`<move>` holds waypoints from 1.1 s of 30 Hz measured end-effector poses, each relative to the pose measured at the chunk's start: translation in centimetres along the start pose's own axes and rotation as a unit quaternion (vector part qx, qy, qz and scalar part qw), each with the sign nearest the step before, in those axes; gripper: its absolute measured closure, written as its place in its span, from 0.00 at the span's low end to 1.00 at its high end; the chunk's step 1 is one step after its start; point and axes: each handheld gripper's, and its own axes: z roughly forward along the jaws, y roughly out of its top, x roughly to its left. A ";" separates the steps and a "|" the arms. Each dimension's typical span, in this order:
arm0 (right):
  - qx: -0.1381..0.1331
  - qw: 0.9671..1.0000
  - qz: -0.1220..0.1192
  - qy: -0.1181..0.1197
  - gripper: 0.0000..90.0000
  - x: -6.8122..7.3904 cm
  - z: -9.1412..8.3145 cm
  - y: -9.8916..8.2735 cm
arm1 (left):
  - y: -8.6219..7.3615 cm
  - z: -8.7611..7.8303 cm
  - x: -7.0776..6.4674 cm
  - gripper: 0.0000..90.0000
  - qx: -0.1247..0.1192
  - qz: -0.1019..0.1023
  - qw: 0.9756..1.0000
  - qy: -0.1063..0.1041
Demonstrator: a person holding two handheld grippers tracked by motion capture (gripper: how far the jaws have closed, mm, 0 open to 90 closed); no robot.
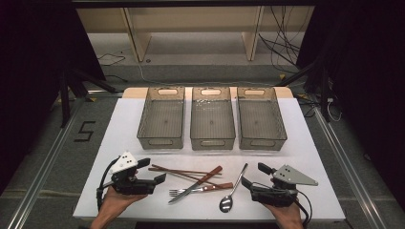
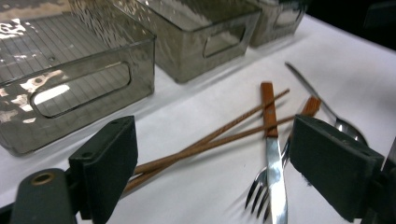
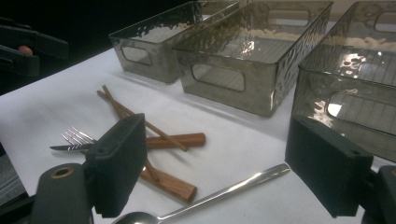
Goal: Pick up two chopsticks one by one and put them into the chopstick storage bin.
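Cutlery heap, on the white table [image 1: 296,143], near edge, in front of the middle bin [image 1: 213,118] of three clear smoked bins.

Item: pair of chopsticks [image 1: 184,171], thin dark wood, lying nearly side by side, left of the heap. Likely light, stiff, and prone to roll; best pinched across both sticks near their free left ends, away from the crossing.

Item: knife [image 1: 197,184], steel blade, wooden handle, laid diagonally over the chopsticks. Blade looks slick; the handle, towards the bins, is the better hold.

Item: fork [image 1: 200,190], wooden handle, tines pointing left, partly under the knife. Probably must wait until the knife is lifted.

Item: spoon [image 1: 232,191], all metal, lying apart to the right of the heap, bowl towards the near edge. Smooth and low to the table; take it mid-handle.

Left gripper [image 1: 154,172], resting left of the heap, jaws apart, nothing between them. Right gripper [image 1: 249,174], right of the spoon, jaws likewise spread and empty.

View notes: the left gripper view shows the chopsticks [image 2: 205,144] running towards its jaws and the knife blade overlapping the fork tines [image 2: 258,193], detail lost from above. The right gripper view shows the spoon handle [image 3: 224,192] close ahead and the bins' cut-out handles. The high view alone gives the bin row and both grippers together.
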 end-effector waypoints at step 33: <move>0.017 1.000 -0.001 0.025 0.25 0.1 0.4 -0.1 | 3.1 7.9 -1.2 0.34 0.233 0.250 0.940 -0.012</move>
